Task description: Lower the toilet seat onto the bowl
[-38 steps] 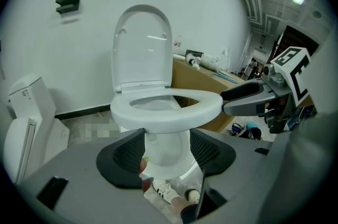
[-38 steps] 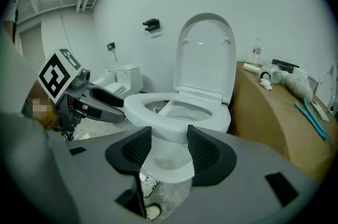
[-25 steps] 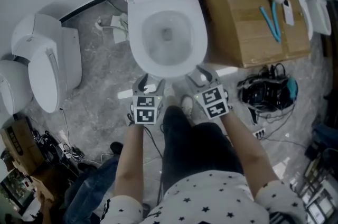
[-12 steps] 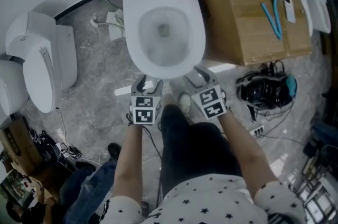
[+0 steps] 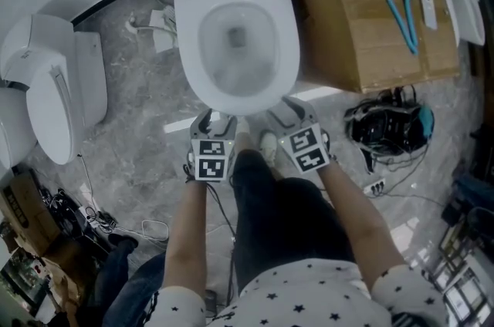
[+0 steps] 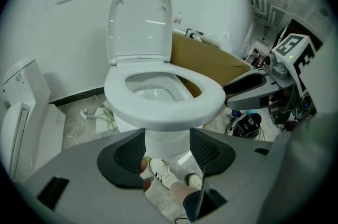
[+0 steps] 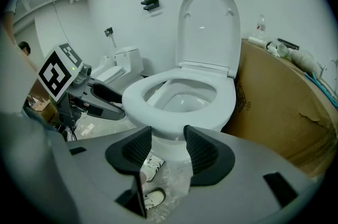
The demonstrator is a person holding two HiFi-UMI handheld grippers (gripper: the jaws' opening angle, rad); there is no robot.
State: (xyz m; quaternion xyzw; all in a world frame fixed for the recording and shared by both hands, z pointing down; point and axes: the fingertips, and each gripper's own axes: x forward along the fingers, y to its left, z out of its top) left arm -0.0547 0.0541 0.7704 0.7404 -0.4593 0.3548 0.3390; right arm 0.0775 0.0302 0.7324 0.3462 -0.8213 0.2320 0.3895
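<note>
Toilet seat (image 5: pixel 288 48) down on bowl (image 5: pixel 239 69), lid (image 6: pixel 140 19) upright, left gripper (image 5: pixel 216 118) and right gripper (image 5: pixel 289 109) jaws apart, empty.

We hold our left grey two-jaw tool (image 5: pixel 208 119) and right grey two-jaw tool (image 5: pixel 289 108) side by side, bare forearms (image 5: pixel 189 233) stretched forward and down. Both tools' black ribbed jaws stand apart, gripping nothing.

- No word or number can be read anywhere.
- Black-and-white square markers (image 5: pixel 212 160) on the cubes of the left gripper (image 5: pixel 217 119) and the right gripper (image 5: pixel 288 111): patterns only, no letters.
- Dark print (image 7: pixel 241 97) on the cardboard box's (image 7: pixel 280 112) side, at the right: too small to read.
- Small label (image 6: pixel 18 76) on the second toilet (image 6: pixel 26 112), far left: illegible.
</note>
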